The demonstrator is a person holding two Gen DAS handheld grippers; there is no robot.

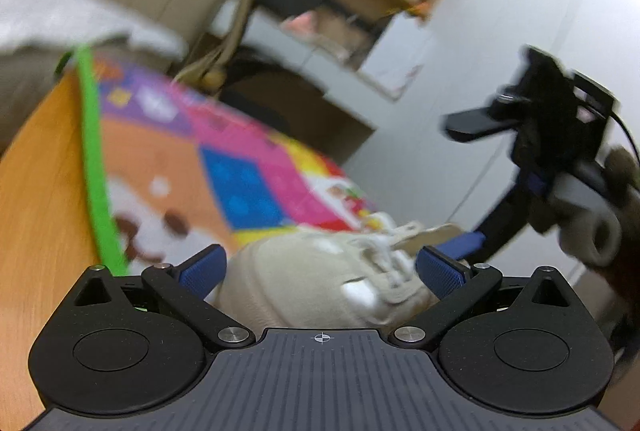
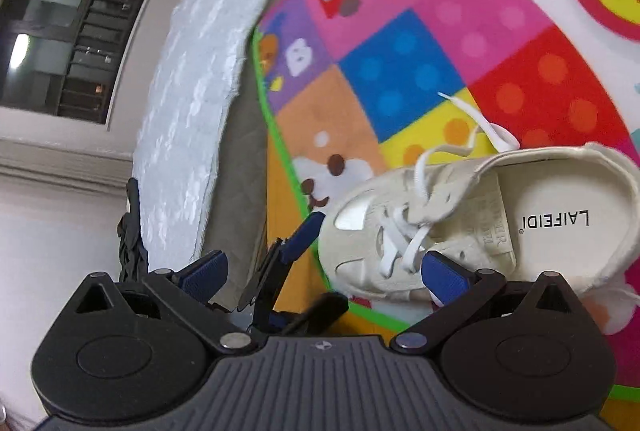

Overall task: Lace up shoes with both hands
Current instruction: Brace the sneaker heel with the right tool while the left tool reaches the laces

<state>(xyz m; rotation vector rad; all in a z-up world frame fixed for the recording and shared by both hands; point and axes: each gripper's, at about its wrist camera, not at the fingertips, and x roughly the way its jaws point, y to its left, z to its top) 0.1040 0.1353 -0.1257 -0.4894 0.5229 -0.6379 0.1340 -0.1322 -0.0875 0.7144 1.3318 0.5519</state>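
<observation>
The small cream canvas shoe [image 2: 460,219] lies upright on the patchwork play mat [image 2: 404,71] with green edging. In the right wrist view its long axis runs across the frame, toe left, heel opening right. My left gripper [image 1: 318,271] is spread wide and empty, the toe just beyond its blue pads. My right gripper [image 2: 324,275] is likewise wide and empty; its right pad overlaps the laced white shoelace [image 2: 404,243].
</observation>
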